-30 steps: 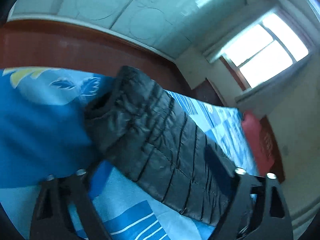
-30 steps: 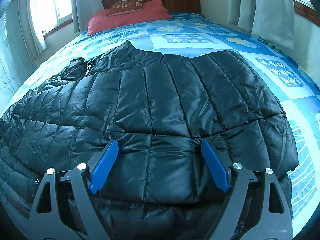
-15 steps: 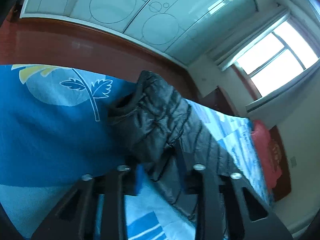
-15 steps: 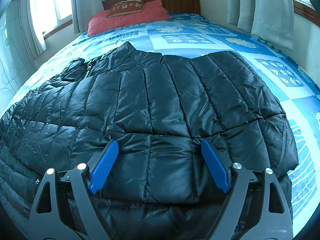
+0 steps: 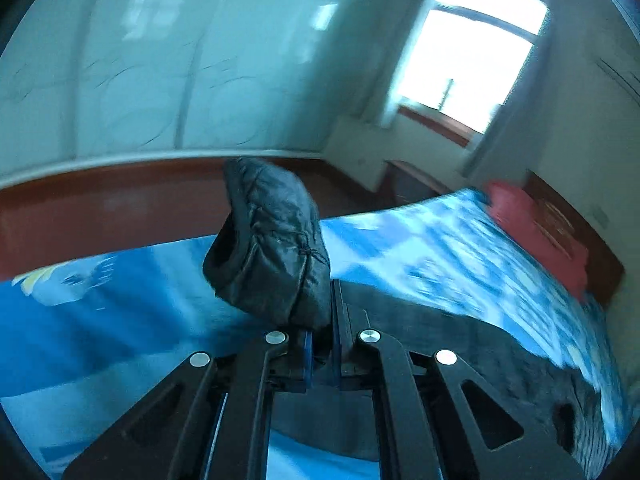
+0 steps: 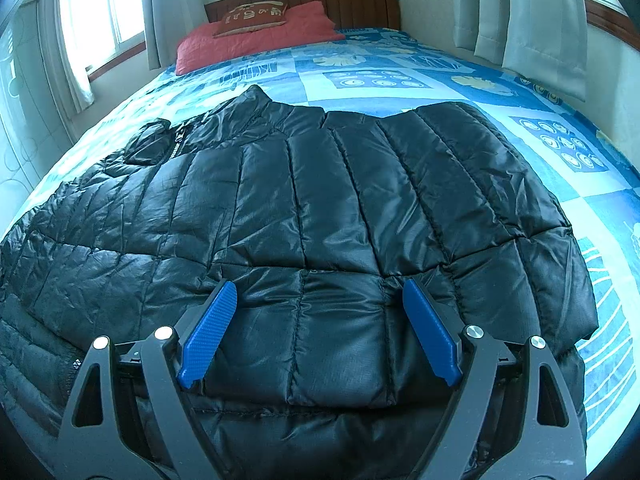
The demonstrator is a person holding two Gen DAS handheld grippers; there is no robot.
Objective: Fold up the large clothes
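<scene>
Left wrist view: the left gripper [image 5: 322, 354] has its jaws clenched on the sleeve cuff [image 5: 272, 248] of the black puffer jacket [image 6: 320, 232], raised off the bed [image 6: 540, 160]. The sleeve-fold is in hand; next it likely needs carrying across the jacket's body. The right gripper [image 6: 320, 328] hovers, jaws released, over the hem near the bed's foot edge. Curtained windows [image 6: 100, 20] flank the headboard [image 6: 320, 0].

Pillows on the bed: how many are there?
2, both at the wooden headboard: a large red pillow lying on the blue sheet, and a small brown patterned cushion resting on top of it. Others may be hidden.
</scene>
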